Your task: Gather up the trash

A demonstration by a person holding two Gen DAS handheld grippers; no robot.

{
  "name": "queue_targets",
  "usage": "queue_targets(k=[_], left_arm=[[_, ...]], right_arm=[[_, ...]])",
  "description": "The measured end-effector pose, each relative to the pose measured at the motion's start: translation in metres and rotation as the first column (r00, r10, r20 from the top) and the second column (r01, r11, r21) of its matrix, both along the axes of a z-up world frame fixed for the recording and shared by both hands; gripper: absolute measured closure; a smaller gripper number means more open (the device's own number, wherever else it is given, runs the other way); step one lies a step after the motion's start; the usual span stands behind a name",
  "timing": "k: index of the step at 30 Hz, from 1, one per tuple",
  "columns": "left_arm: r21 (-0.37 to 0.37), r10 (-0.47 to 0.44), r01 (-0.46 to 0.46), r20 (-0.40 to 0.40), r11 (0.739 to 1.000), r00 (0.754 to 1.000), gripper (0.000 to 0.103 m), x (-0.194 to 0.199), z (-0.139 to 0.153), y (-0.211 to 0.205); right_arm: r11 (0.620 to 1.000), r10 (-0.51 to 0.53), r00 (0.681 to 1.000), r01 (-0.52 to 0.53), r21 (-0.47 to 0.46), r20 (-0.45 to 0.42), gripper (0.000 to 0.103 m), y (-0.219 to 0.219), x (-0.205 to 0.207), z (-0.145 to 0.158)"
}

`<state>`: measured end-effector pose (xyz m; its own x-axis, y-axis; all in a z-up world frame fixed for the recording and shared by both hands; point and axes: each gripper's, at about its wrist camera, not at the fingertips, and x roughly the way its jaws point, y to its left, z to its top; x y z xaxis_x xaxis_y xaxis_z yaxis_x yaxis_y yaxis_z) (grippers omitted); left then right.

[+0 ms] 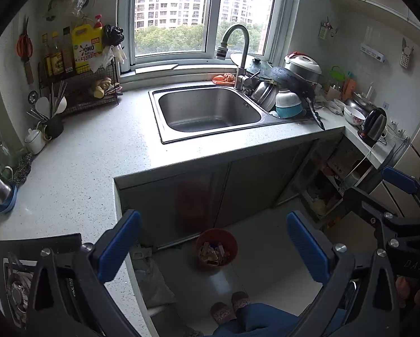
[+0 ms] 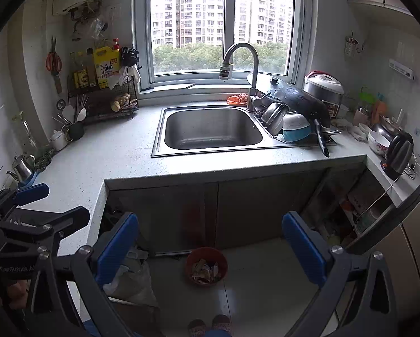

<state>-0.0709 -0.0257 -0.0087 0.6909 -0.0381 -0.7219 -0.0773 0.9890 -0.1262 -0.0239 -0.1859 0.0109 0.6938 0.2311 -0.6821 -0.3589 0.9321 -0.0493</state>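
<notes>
both your grippers are spread wide and hold nothing: the left gripper [image 1: 214, 248] and the right gripper [image 2: 210, 248] hang side by side above the floor, each just catching the other at the edge of its view. straight below and between the fingers sits the red bin [image 2: 206, 265] on the tiles, already holding scraps of paper or wrappers, close in front of the cabinet doors [image 2: 210, 213]; your slippers [image 1: 229, 307] stand just short of it. left of the bin, tucked under the counter's overhang, a pale bag [image 2: 134, 280] slumps against the cabinet, and you cannot tell whether it counts as trash. beyond, the counter [image 2: 120, 151] looks nearly bare, so loose trash is hard to pick out from here. the sink [image 2: 212, 129] is empty, with stacked pots and a bowl [image 2: 295, 129] leaning on its right, and an orange rag [image 2: 236, 98] behind the tap. the risks are mostly in the drop: the bin is light and unanchored, so a finger catching its rim could tip it and spill the scraps. reaching toward the dishes could catch the pan handle [image 2: 322, 140] that overhangs the counter edge and bring the stack down. the kettle cord [image 2: 389, 188] at far right dangles loose, too.
</notes>
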Motion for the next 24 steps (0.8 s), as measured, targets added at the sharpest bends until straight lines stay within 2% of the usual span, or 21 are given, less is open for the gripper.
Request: queue_targets(k=[24], left_arm=[[-0.010, -0.014, 0.014, 0.001, 1.000, 1.000, 0.000, 0.0004, -0.0048, 0.0021]], right_arm=[[1.000, 0.011, 1.000, -0.011, 0.007, -0.020, 0.001, -0.0063, -0.0004, 0.0065]])
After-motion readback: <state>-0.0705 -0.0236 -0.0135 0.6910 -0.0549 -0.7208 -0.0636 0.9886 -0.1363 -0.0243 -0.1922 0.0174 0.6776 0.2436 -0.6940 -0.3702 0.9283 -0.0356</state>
